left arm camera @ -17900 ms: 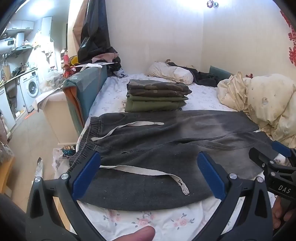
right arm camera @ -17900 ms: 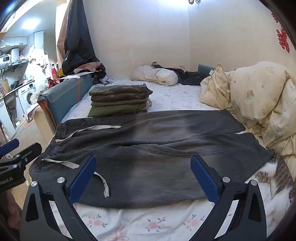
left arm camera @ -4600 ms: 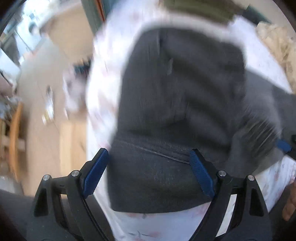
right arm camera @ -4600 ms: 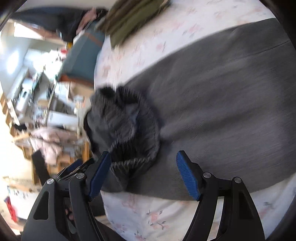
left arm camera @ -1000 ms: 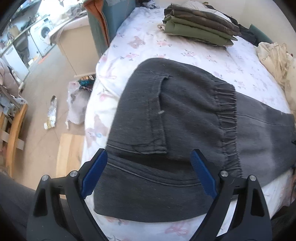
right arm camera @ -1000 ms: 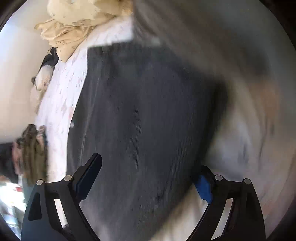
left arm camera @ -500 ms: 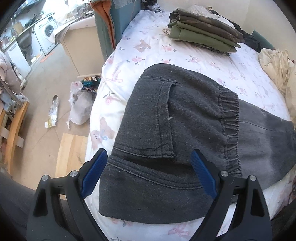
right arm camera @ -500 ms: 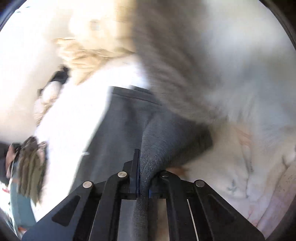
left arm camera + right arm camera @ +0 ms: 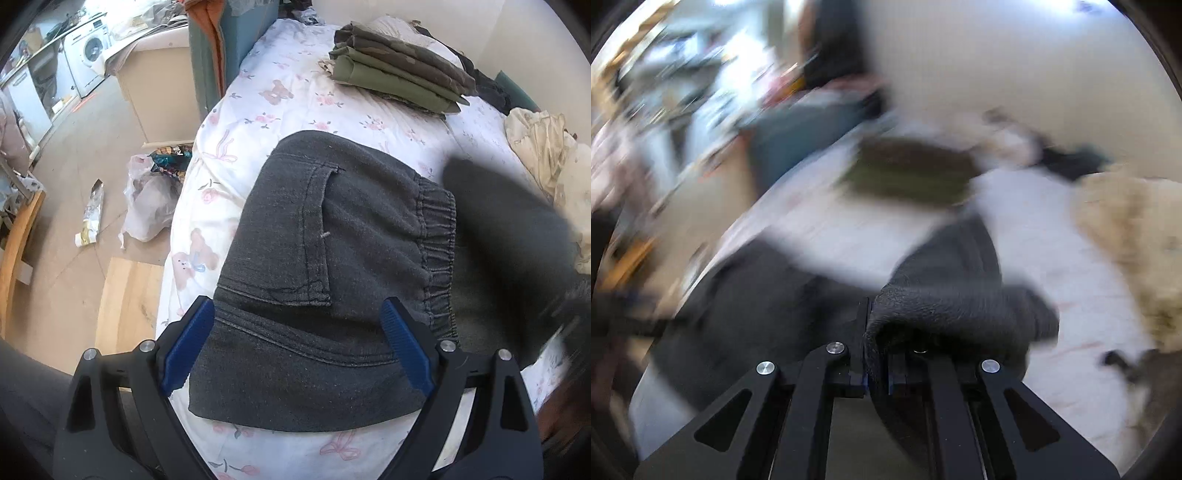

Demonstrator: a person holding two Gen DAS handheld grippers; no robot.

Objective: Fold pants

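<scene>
The dark grey pants [image 9: 332,229] lie on the flowered bed sheet [image 9: 280,96], the waist part folded over with a back pocket and the elastic waistband [image 9: 436,251] facing up. My left gripper [image 9: 295,354] hovers open over the near folded edge, one blue pad on each side of it. At the right of the left wrist view a blurred dark pant leg [image 9: 509,221] is lifted over the waistband. In the blurred right wrist view my right gripper [image 9: 875,354] pinches that leg's cloth [image 9: 953,295]. Its jaws are opening slightly, with the cloth still pressed between the pads.
A stack of folded green and camouflage pants [image 9: 399,74] sits at the far side of the bed. A cream duvet [image 9: 546,155] is bunched at the right. Left of the bed are the floor, a plastic bag [image 9: 147,199], a teal bed end [image 9: 229,55] and a washing machine [image 9: 92,51].
My right gripper closed on the leg end, rolled, and swung it up and across towards the waist part. The lifted leg now shows at the right of the left wrist view. The left gripper barely moved.
</scene>
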